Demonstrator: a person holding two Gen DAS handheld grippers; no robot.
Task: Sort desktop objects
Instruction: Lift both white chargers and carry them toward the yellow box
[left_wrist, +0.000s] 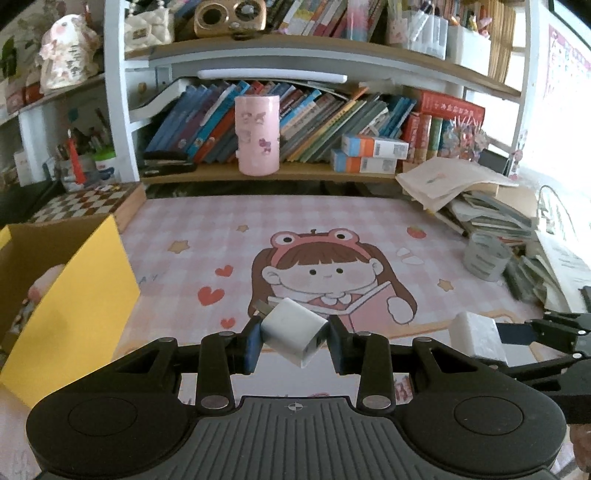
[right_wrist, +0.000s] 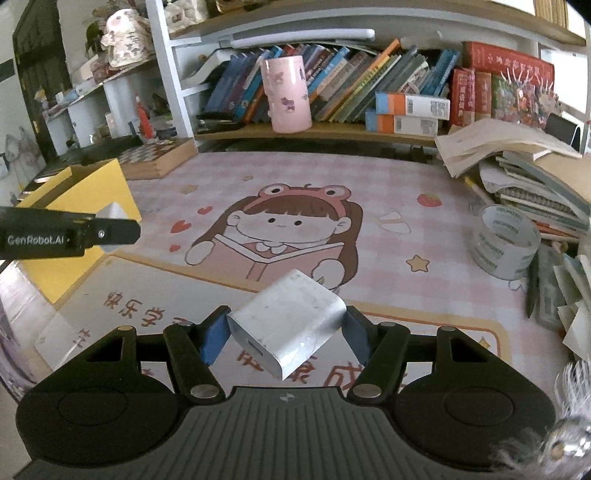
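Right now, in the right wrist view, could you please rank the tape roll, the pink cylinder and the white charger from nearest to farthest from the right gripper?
1. White charger, between its fingers.
2. Tape roll, right, on the mat.
3. Pink cylinder, on the back shelf.

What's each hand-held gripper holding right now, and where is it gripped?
Left hand-held gripper: small white charger, clamped across its side faces. Right hand-held gripper: larger white charger, also by its sides.

Small white charger (left_wrist: 293, 332) and larger white charger (right_wrist: 288, 323), both tilted, clamped above the desk.
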